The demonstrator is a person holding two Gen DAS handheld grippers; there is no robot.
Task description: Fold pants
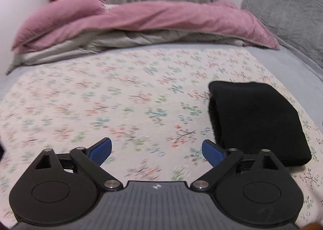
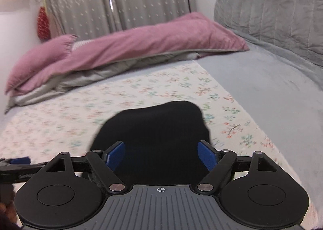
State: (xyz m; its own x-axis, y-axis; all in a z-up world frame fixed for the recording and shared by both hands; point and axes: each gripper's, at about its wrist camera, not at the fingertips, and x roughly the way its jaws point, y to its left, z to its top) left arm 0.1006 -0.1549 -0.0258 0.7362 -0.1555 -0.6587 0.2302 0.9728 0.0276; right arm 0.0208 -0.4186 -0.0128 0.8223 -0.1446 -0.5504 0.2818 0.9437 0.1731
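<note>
black pants folded into a thick bundle on floral sheet, just right of left gripper, dead ahead of right gripper. both sets of tongs spread wide, holding nothing. prob soft, light, floppy w/ fuzzy lining; best pinched at the folded edge thru all layers.

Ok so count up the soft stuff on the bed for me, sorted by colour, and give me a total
Black: 1, the folded pants
Pink: 1, the duvet
Grey: 1, the quilted cushion
Floral: 1, the sheet
Total: 4
</note>
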